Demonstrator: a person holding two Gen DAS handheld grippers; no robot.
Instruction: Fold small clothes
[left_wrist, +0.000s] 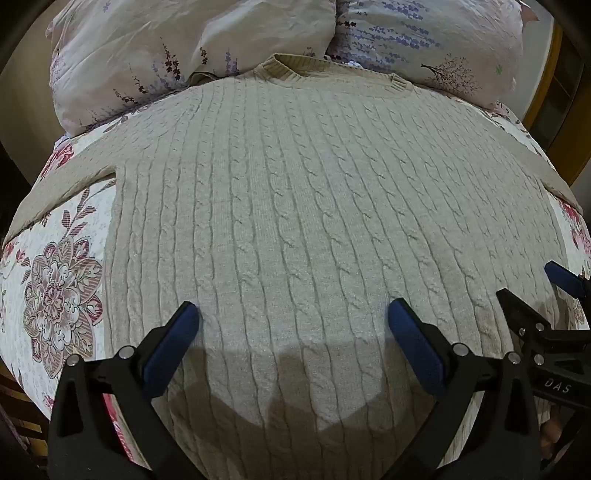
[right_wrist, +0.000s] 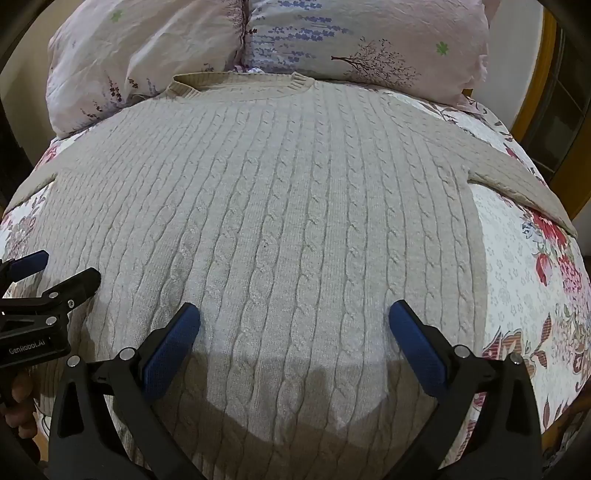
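**Sweater laid flat, both grippers poised over its lower half**

The floral bedspread (left_wrist: 62, 280) serves as the folding surface, broad and soft enough to carry the whole garment. Two pillows (right_wrist: 155, 55) sit at its far end, out of the way. The beige cable-knit sweater (left_wrist: 295, 206) lies face up and spread flat, neckline (right_wrist: 240, 86) toward the pillows and sleeves (right_wrist: 524, 184) angled out to each side, likely so a first fold can start cleanly. The left gripper (left_wrist: 293, 325) and right gripper (right_wrist: 294, 325) hover side by side above the lower body, each with fingers spread wide and holding nothing.
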